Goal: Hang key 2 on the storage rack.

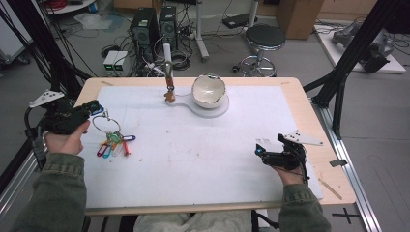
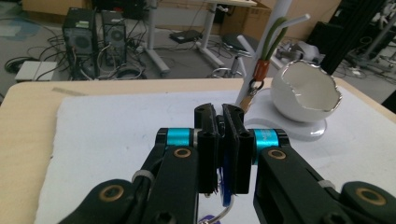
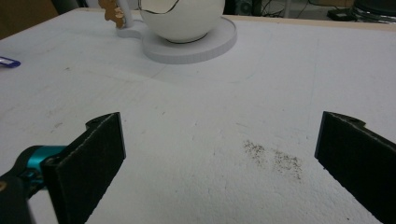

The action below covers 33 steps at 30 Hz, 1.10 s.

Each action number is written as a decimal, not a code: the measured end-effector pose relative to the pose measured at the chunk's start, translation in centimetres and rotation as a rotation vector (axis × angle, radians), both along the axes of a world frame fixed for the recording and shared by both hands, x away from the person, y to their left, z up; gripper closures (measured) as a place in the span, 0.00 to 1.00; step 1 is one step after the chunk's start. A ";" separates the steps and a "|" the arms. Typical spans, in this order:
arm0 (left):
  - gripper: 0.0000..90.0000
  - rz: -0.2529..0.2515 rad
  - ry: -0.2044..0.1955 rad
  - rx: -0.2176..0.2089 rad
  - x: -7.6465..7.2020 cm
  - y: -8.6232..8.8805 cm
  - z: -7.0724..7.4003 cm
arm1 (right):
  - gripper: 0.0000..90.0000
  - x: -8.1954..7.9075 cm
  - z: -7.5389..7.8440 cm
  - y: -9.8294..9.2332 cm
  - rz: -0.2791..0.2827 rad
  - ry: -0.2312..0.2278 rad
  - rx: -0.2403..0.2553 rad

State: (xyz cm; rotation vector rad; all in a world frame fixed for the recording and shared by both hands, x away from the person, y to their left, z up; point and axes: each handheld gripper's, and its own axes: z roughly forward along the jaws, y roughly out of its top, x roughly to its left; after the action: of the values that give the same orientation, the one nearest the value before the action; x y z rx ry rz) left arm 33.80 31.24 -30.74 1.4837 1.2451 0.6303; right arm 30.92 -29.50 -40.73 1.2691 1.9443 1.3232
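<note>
Over the worktop's [image 1: 290, 96] left side, a key ring [image 1: 107, 124] is clamped in the left tool [image 1: 95, 107]; the right tool [image 1: 260, 151] is held wide.

No lettering or numbers can be read anywhere.

Grey floor strewn with cables [image 1: 181, 60], two computer towers [image 1: 153, 26], a black stool [image 1: 263, 41], perhaps cardboard boxes [image 1: 300, 17] behind

The key ring [image 1: 107, 126] hung from the left claw [image 1: 98, 108] over the bench's [image 1: 300, 101] left side; the bowl [image 1: 209, 90] sat on its stand [image 1: 218, 110] at the back, the right claw [image 1: 258, 151] well apart, front right.
</note>
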 end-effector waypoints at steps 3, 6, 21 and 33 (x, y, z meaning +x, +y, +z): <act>0.94 -0.005 -0.019 0.007 0.6 -0.3 0.9 | 0.01 0.1 0.0 0.1 -0.003 -0.001 0.001; 0.94 -0.005 -0.029 0.013 1.4 -0.6 1.8 | 0.01 0.1 0.0 0.2 -0.002 -0.009 -0.007; 0.94 0.000 -0.065 0.025 4.3 -1.8 6.0 | 0.01 -0.2 0.4 -0.4 -0.030 -0.062 0.039; 0.94 0.008 -0.049 0.037 7.4 -2.2 8.2 | 0.01 -0.5 0.6 -0.6 -0.029 -0.096 0.052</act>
State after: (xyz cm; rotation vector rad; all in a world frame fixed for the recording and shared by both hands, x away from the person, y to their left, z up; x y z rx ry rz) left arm 41.18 29.04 -22.50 1.4864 1.2078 0.6944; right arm 30.46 -30.13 -40.16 1.2301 1.8305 1.4022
